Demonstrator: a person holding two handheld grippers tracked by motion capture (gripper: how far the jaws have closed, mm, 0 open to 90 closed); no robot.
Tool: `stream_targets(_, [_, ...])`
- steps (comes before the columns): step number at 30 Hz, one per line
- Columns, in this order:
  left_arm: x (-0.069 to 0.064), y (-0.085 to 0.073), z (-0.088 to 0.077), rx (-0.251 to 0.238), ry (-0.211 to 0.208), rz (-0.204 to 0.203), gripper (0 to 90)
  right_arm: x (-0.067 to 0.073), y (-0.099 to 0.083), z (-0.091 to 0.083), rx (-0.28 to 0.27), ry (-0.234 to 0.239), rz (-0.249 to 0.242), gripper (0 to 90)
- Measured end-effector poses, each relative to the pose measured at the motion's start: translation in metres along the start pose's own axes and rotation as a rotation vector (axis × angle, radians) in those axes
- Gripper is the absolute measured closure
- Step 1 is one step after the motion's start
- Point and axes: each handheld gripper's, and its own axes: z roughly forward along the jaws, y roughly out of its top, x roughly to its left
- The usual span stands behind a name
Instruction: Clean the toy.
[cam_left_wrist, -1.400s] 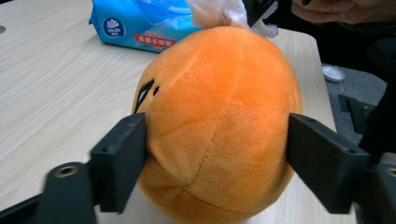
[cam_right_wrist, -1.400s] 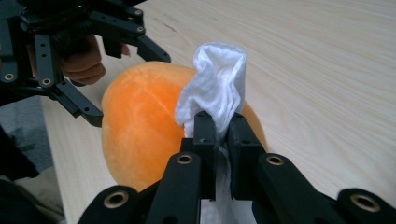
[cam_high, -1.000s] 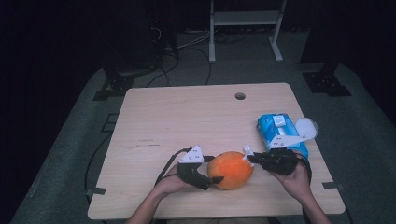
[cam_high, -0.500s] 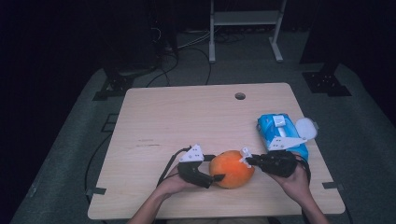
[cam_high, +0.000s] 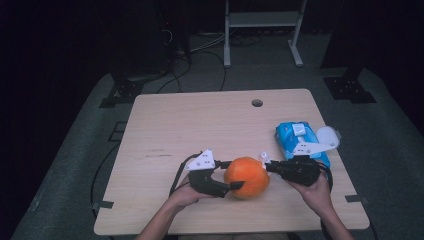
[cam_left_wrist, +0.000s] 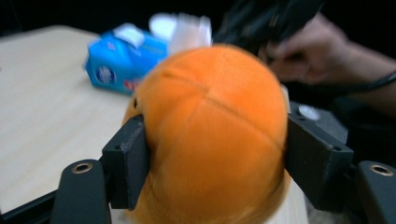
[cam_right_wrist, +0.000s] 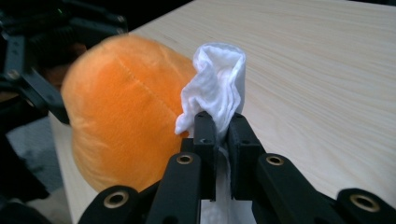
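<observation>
While the high view looks down on the wooden table (cam_high: 200, 125), you can see the orange plush ball (cam_high: 246, 177) sitting near the front edge, right between the two grippers. The left gripper (cam_high: 226, 176) has a jaw on either side of it, and the right gripper (cam_high: 265, 163) comes in from the other side with a bit of white wipe (cam_high: 263, 157) at its tip, right up against the ball. A blue wipes pack (cam_high: 300, 141) lies just behind the right hand. Over in the left gripper view, the ball (cam_left_wrist: 212, 135) sits squarely between both black jaws; they've just been closing and the pads are pressed into the plush, so it's grasping the ball. Right gripper view: jaws clenched tight on the white wipe (cam_right_wrist: 215, 88), which sticks up crumpled above them, with the ball (cam_right_wrist: 126, 107) touching it at the left.
</observation>
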Motion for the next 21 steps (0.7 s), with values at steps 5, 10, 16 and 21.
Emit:
stream_targets(5, [0.001,-0.015,0.012,0.077,0.023,-0.008,29.4,0.003,-0.003,0.014,0.039,0.024,0.003,83.0])
stream_targets(10, [-0.005,-0.01,0.021,0.077,0.065,-0.007,28.8,0.024,0.011,0.01,0.003,0.054,-0.053,83.0])
stream_targets(16, [-0.009,-0.01,0.024,0.054,0.103,-0.032,26.5,0.047,0.018,0.015,0.004,0.056,-0.159,82.8])
stream_targets(21, [-0.011,-0.01,0.022,0.049,0.023,-0.002,26.4,0.028,0.011,0.006,0.001,-0.002,-0.109,82.6])
